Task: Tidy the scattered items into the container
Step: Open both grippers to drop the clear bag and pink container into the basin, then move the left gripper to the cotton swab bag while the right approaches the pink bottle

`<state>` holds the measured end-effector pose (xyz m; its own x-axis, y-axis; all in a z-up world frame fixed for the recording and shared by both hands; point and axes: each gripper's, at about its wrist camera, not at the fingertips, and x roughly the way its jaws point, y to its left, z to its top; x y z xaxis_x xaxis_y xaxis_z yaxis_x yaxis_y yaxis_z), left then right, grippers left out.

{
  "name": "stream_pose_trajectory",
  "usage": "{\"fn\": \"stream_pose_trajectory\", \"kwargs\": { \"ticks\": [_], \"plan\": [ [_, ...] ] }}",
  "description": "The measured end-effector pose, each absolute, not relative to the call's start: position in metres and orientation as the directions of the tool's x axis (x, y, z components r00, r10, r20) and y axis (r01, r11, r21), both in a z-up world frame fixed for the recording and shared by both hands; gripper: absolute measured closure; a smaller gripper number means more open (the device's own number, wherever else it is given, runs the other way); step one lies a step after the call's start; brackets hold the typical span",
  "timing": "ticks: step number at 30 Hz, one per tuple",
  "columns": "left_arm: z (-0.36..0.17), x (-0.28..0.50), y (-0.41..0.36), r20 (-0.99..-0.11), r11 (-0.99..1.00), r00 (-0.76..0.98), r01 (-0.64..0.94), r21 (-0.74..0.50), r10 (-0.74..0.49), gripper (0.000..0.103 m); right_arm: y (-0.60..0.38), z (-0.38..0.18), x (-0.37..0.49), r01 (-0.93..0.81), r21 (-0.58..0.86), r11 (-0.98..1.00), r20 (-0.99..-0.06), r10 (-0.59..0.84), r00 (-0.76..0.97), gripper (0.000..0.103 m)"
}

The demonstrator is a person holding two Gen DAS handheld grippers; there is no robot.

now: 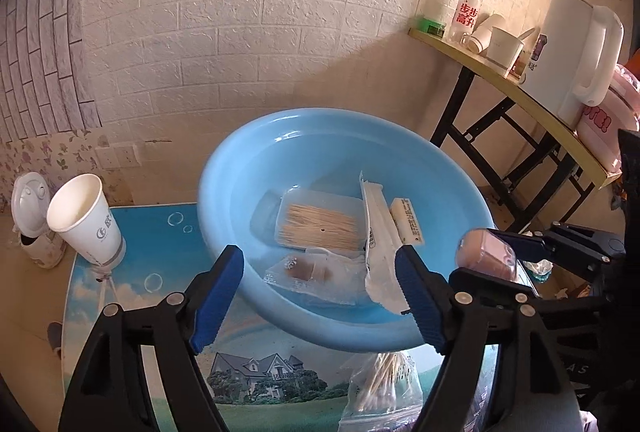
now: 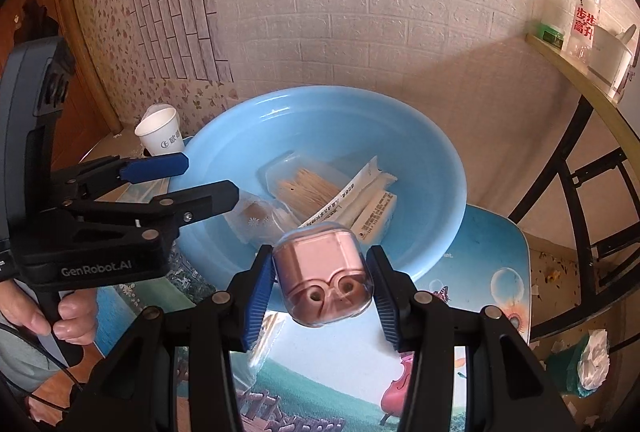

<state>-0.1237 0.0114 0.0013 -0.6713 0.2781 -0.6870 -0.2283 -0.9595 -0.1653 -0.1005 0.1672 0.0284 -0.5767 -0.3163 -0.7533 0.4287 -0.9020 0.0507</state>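
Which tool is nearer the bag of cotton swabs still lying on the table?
Left. The left tool hangs open above the basin's near rim, with the bag of cotton swabs right below it. The right tool is off beside it, shut on the pink case.

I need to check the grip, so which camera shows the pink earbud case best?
The right wrist view. The pink earbud case sits centred and close, between the right claw pads, above the blue basin rim. The left wrist view shows it only from the side, at the frame's right edge, small and partly hidden by a finger.
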Motion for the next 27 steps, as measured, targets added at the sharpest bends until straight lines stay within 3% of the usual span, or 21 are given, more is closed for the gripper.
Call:
{"fn": "stream_pose_trajectory", "kwargs": {
  "ticks": [13, 16, 27],
  "plan": [
    [0.000, -0.104, -0.016, -0.682, -0.975, -0.698, -0.165, -0.146, 0.221, 0.020, 0.141, 0.017, -0.114, 0.440, 0.045, -0.897, -0.774, -0.310, -0.553, 0.055],
    [-0.003, -0.100, -0.020, -0.686, -0.976, -0.694, -0.150, -0.156, 0.216, 0.018, 0.140, 0.017, -0.113, 0.438, 0.037, -0.898, -0.775, -0.302, -0.555, 0.038],
    [-0.006, -0.077, -0.010, -0.696, -0.976, -0.684, -0.163, -0.146, 0.218, 0.017, 0.158, 0.026, -0.089, 0.425, 0.039, -0.904, -0.757, -0.304, -0.578, 0.037]
  ]
}}
